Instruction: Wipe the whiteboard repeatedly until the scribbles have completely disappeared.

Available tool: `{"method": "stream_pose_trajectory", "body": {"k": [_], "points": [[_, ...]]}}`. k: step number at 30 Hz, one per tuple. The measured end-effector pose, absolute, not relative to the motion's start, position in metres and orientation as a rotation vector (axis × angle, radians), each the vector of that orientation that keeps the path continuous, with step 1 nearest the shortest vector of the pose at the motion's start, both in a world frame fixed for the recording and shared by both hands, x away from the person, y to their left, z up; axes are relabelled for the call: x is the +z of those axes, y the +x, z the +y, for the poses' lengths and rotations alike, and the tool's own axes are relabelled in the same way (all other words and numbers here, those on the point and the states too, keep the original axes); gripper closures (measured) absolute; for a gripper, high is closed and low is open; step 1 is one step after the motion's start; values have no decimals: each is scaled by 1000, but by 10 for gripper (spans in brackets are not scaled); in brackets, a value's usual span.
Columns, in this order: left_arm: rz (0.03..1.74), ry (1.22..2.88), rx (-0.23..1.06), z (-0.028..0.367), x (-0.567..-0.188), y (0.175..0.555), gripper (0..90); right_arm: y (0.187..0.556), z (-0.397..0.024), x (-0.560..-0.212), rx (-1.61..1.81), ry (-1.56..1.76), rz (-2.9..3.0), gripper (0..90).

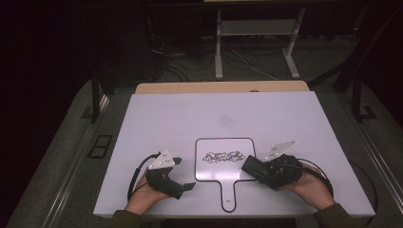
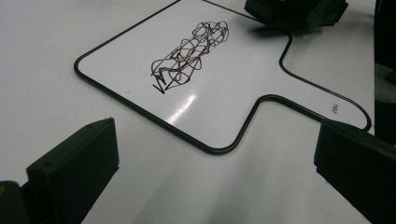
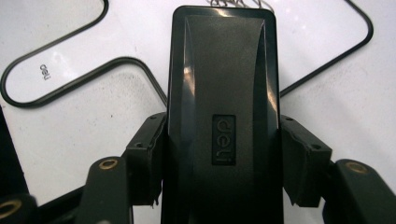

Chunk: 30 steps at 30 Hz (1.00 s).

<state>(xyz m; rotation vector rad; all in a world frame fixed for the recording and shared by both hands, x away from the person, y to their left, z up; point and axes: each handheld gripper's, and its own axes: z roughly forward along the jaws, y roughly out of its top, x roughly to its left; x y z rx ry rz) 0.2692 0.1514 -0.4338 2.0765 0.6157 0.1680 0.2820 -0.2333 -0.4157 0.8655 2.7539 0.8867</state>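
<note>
Gripper (image 3: 223,154) low, level, clamping eraser (image 3: 223,93)

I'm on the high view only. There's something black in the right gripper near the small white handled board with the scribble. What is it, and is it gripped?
Observer: It is a black rectangular plastic eraser with an embossed brand mark on its back; the right gripper has both jaws pressed against its long sides.
Operator: Is the left gripper holding anything?
Observer: No. In the left gripper view the left gripper stands open with only bare white table between its jaws.
Operator: What is it aimed at?
Observer: At the small white handled board, looking across a rounded corner toward the dark scribble.
Operator: Is the eraser on the scribble yet?
Observer: Its front end hides the near edge of the scribble; contact cannot be told.
</note>
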Motion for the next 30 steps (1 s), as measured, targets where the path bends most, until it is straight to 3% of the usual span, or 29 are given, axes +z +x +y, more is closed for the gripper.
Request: {"method": "stream_pose_trajectory", "body": {"k": [14, 30], "points": [[617, 2070, 177, 151, -434, 269, 0, 301, -224, -401, 908, 900, 2747, 385], [621, 2067, 172, 152, -435, 269, 0, 347, -191, -391, 912, 898, 2770, 385]]}}
